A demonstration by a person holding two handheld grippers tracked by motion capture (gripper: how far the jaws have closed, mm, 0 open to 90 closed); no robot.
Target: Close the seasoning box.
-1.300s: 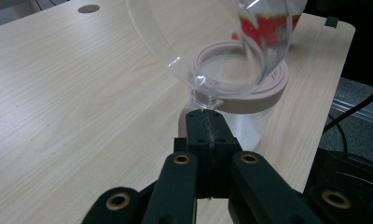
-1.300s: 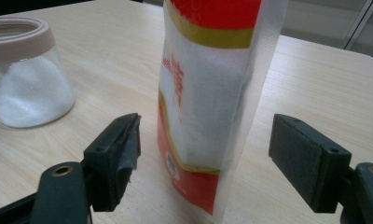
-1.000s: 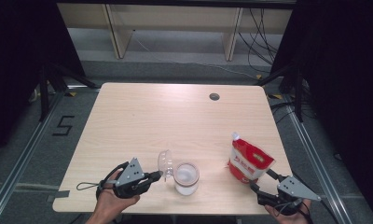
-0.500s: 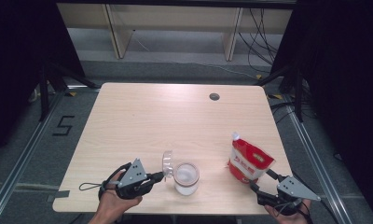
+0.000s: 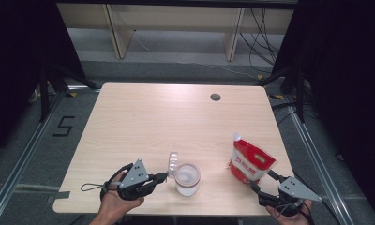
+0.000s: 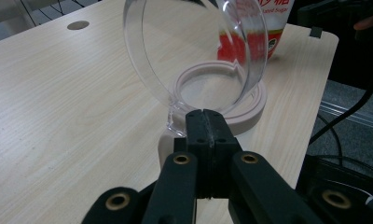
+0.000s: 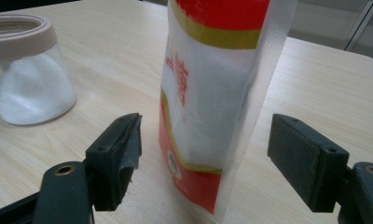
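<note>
The left tongs (image 6: pixel 204 122) are clamped on the edge tab of a clear lid (image 6: pixel 194 51), holding it tilted up just over the mouth of the jar (image 5: pixel 187 178), which stands on the desk (image 5: pixel 176 122) right ahead of them. The right tongs (image 7: pixel 208 154) gape wide, one jaw either side of the red-and-white sugar pouch (image 7: pixel 217 93) standing between them, neither jaw touching it.
</note>
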